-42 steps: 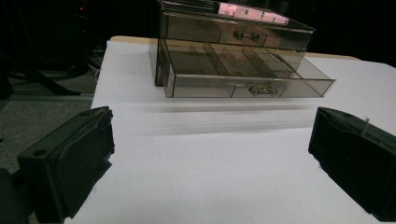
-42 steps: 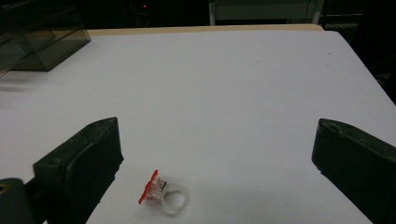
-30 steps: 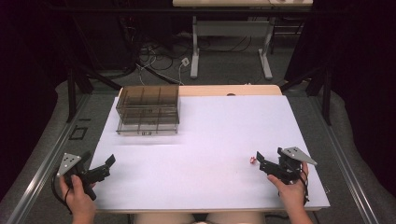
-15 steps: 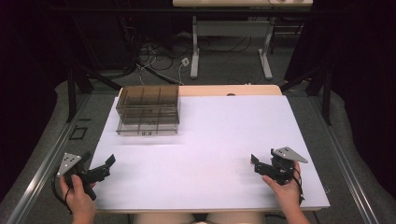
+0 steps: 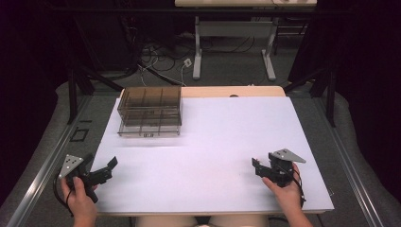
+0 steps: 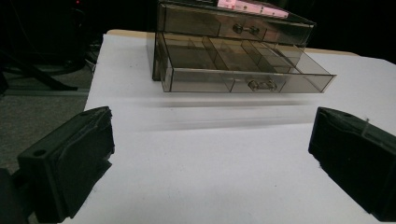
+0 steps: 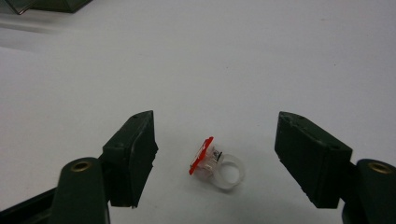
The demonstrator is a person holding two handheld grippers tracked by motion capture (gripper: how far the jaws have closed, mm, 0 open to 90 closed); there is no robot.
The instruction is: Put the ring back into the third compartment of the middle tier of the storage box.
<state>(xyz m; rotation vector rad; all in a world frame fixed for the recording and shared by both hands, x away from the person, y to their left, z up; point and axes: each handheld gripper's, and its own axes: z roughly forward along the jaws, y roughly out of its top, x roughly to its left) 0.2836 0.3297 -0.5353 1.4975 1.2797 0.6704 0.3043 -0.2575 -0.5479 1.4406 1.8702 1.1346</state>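
Straddling ring [image 7: 215, 165] untouched: right tongs [image 7: 215, 158] wide | left tongs [image 6: 210, 158] wide, empty

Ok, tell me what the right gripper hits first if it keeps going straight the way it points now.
Most likely the small clear ring with a red top. It lies on the white table between the right gripper's open jaws, just ahead. Beyond it the surface looks bare; depth is hard to judge.

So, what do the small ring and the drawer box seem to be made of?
Ring: probably clear plastic, glossy, with a red flat top; the table shows through its band. Drawer box: likely smoke-tinted transparent plastic; its inner dividers are visible through the walls.
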